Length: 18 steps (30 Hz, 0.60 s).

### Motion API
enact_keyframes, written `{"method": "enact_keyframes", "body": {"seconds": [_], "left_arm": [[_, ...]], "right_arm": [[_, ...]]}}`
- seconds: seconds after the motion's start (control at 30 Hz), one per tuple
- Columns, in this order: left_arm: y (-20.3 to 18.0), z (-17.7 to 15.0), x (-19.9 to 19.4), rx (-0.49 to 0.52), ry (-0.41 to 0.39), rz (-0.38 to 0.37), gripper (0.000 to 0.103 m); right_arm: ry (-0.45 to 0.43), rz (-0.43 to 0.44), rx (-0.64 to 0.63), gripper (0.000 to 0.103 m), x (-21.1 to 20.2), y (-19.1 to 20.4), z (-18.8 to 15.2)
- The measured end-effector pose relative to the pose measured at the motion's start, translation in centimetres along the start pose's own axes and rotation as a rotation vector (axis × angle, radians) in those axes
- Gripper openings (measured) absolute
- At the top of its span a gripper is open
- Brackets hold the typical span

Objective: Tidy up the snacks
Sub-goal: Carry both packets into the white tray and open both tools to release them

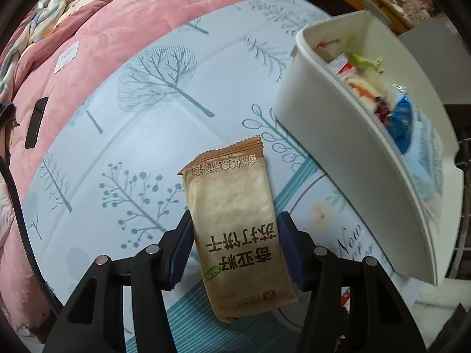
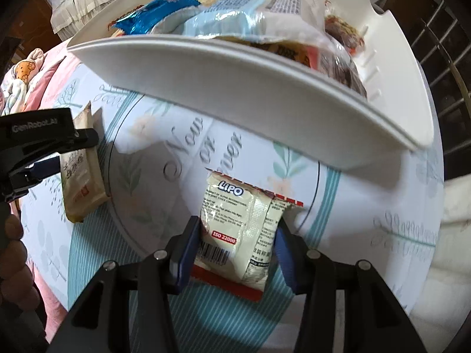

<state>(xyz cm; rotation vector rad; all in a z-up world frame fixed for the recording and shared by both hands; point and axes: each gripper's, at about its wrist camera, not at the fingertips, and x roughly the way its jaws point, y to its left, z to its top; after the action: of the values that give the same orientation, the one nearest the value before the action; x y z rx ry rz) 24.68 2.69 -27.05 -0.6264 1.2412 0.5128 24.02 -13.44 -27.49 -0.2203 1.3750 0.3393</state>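
The left gripper point(image 1: 234, 250) is clamped on a brown cracker packet point(image 1: 235, 223), its blue pads pressing the packet's long sides, and it holds the packet above the tree-printed sheet point(image 1: 132, 147) that covers the bed. From the right wrist view the same packet point(image 2: 81, 182) appears at the left, pinched in the left gripper point(image 2: 56, 163), with the person's hand point(image 2: 13, 261) below it.

The right gripper point(image 2: 237, 244) is closed on a cream-and-red Lipo snack packet point(image 2: 235, 229) (barcode side up), the packet squeezed between both pads over the sheet point(image 2: 368, 211).

A white plastic bin point(image 1: 338, 147) sits toward the right edge of the bed, just beyond both packets. Its near rim point(image 2: 250, 82) fills the upper part of the right wrist view. Inside it lie several snacks already: a shiny blue wrapper point(image 2: 153, 14), a pale blue-and-white packet point(image 2: 244, 8) and a dark brown one point(image 2: 344, 47) toward the bin's right end.

A pink quilt point(image 1: 103, 29) lies along the far left side of the bed.
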Motion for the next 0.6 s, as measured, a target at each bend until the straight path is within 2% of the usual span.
{"method": "enact_keyframes", "body": {"seconds": [0.1, 0.27, 0.4, 0.6], "left_arm": [[0.4, -0.5, -1.8, 0.024, -0.035, -0.029, 0.055], [0.8, -1.1, -5.3, 0.086, -0.110, -0.080, 0.054], [0.4, -1.4, -7.8, 0.133, -0.156, -0.095, 0.054], [-0.5, -0.4, -11.3, 0.173, -0.185, -0.129, 0.055]], "right_arm": [[-0.008, 0.015, 0.007, 0.049, -1.2, -1.2, -1.6], [-0.071, 0.063, -0.001, 0.049, -3.5, -1.7, -2.9], [-0.146, 0.084, -0.019, 0.049, -5.6, -2.1, -3.0], [-0.266, 0.136, -0.014, 0.049, -10.0, -2.0, -1.7]]}}
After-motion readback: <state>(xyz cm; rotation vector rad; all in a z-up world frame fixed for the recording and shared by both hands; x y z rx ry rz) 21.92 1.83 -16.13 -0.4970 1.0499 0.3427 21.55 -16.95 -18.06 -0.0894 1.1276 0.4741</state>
